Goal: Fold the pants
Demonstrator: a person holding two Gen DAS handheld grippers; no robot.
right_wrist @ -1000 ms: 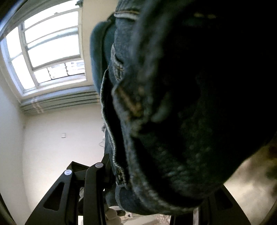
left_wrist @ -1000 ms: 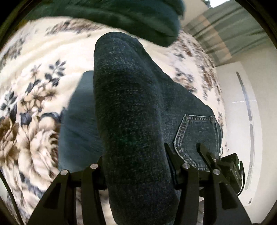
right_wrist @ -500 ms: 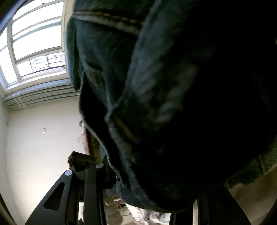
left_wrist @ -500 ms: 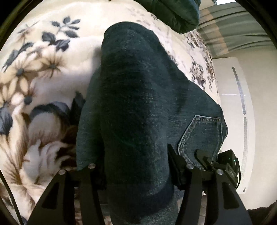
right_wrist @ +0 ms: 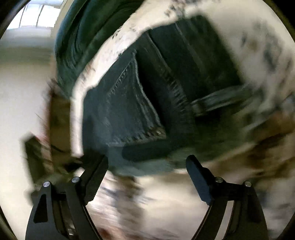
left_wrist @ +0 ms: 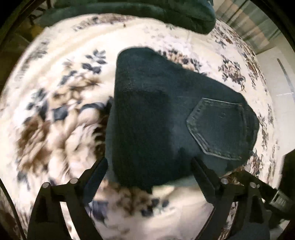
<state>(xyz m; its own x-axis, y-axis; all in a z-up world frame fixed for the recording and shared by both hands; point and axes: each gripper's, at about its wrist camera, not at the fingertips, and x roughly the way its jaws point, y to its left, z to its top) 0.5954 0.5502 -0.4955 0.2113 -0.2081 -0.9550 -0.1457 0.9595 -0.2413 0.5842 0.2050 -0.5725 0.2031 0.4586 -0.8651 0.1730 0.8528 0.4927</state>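
The dark blue jeans [left_wrist: 166, 118] lie folded in a compact bundle on the floral blanket [left_wrist: 55, 110], back pocket [left_wrist: 219, 127] facing up at the right. My left gripper [left_wrist: 149, 171] is open and empty, its fingers straddling the near edge of the bundle. In the right wrist view the jeans [right_wrist: 129, 103] show blurred, pocket stitching towards me. My right gripper [right_wrist: 147, 166] is open and empty just short of the jeans' near edge.
A dark green pillow or cushion [left_wrist: 147, 11] lies at the far end of the blanket, also in the right wrist view [right_wrist: 79, 40]. A white wall and cabinet [left_wrist: 280, 88] stand at the right. A window [right_wrist: 33, 16] shows at upper left.
Both grippers have let go of the jeans and opened. The jeans have dropped onto the blanket as a folded bundle, and both grippers have pulled back from it.
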